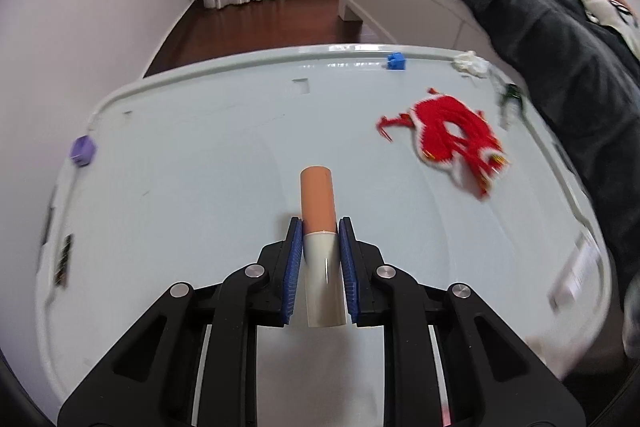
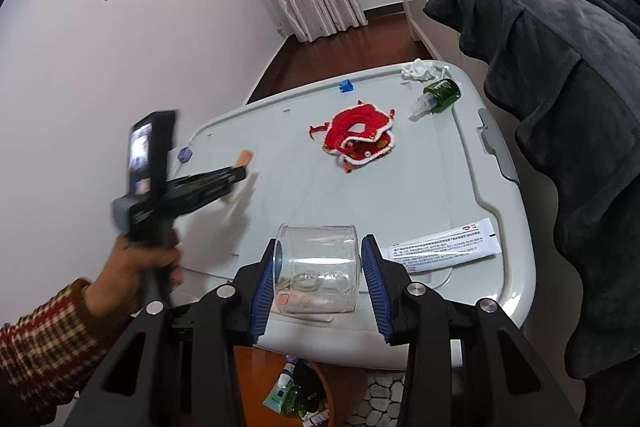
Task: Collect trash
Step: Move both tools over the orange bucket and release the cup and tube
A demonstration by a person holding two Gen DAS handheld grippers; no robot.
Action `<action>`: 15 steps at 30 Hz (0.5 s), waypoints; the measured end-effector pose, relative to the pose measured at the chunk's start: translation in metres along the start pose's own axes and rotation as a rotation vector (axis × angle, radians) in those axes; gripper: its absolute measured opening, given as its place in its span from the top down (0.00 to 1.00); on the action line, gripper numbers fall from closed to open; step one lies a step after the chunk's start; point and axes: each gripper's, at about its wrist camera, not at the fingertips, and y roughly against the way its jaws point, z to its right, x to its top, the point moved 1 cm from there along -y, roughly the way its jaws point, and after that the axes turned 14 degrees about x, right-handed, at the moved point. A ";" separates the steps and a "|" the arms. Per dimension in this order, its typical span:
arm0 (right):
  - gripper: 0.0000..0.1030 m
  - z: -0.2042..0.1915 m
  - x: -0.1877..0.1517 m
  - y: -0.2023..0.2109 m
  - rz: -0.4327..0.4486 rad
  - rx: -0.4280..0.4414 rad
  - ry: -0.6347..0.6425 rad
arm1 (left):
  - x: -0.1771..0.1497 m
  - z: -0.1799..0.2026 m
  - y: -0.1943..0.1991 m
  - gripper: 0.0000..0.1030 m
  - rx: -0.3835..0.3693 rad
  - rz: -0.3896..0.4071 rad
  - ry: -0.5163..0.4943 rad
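My left gripper [image 1: 319, 227] is shut on a small tube [image 1: 320, 227] with a tan cap and white body, held above the pale lid of a storage bin [image 1: 200, 147]. In the right wrist view the left gripper [image 2: 240, 173] is blurred over the lid's left side, with the tube [image 2: 243, 159] in it. My right gripper [image 2: 320, 255] is open around a clear glass jar [image 2: 316, 267] at the lid's near edge; the pads stand just off its sides. A crumpled tissue [image 2: 418, 70], a green bottle [image 2: 438, 95] and a white sachet [image 2: 440, 247] lie on the lid.
A red knitted hat [image 2: 358, 135] lies mid-lid. A blue block [image 2: 346, 85] and a purple block [image 2: 185, 155] sit near the edges. A dark blanket [image 2: 560, 67] hangs at the right. A bin with trash [image 2: 300, 391] stands on the floor below.
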 end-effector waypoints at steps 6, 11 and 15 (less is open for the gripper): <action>0.60 -0.015 -0.011 -0.008 -0.027 0.015 0.027 | -0.059 -0.007 0.065 0.82 -0.055 -0.002 -0.063; 0.60 -0.039 -0.036 -0.023 -0.089 0.032 0.068 | -0.128 0.003 0.098 0.82 -0.109 -0.061 -0.142; 0.60 -0.056 -0.071 -0.036 -0.165 0.041 0.091 | -0.190 0.011 0.110 0.82 -0.140 -0.146 -0.193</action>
